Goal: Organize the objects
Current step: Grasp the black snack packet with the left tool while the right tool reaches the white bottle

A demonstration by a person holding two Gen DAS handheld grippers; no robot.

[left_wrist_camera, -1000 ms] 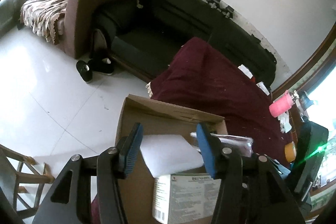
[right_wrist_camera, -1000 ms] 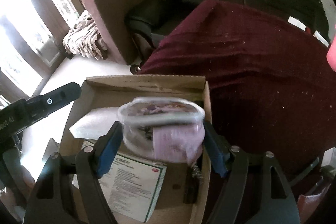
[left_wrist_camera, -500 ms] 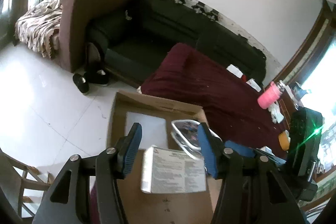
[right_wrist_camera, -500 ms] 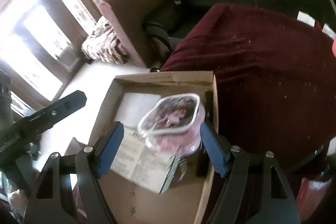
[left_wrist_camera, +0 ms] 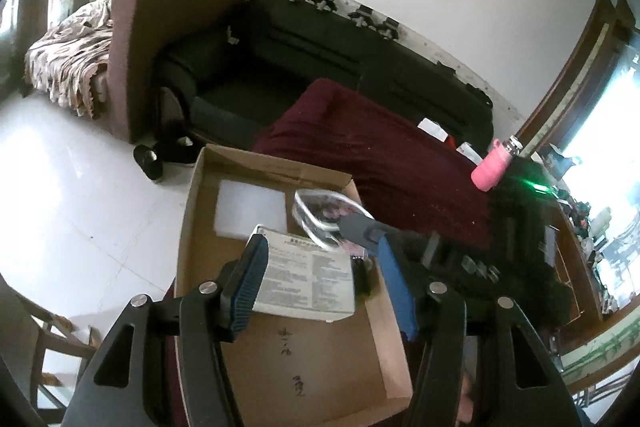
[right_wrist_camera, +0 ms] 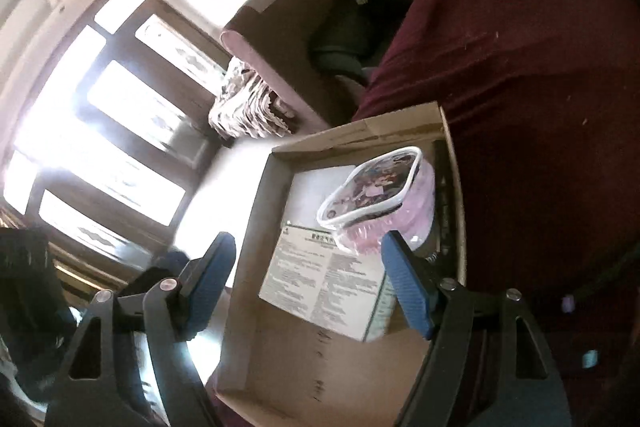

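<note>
Shallow cardboard box (left_wrist_camera: 304, 355) on a maroon cloth (left_wrist_camera: 400, 163). Inside: flat white foam sheet (left_wrist_camera: 250, 209), printed carton (left_wrist_camera: 308, 279), clear soft pouch (right_wrist_camera: 380, 199) with white piping leaning at the right wall. Left gripper (left_wrist_camera: 320, 287) and right gripper (right_wrist_camera: 308, 279): ribbed blue pads apart, both empty.

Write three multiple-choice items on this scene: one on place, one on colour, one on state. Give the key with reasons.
1. Where does the clear pouch sit?
A. On the sofa
B. In the cardboard box
C. On the floor

2. What colour is the bottle on the maroon cloth?
A. Pink
B. Green
C. Blue

3. How is the right gripper?
A. Shut on the pouch
B. Shut on the printed carton
C. Open, holding nothing

Key: 1 B, the box walls surround it. 2 A, plainly pink in the left view. 3 C, both pads stand clear of the pouch and the printed carton.
</note>
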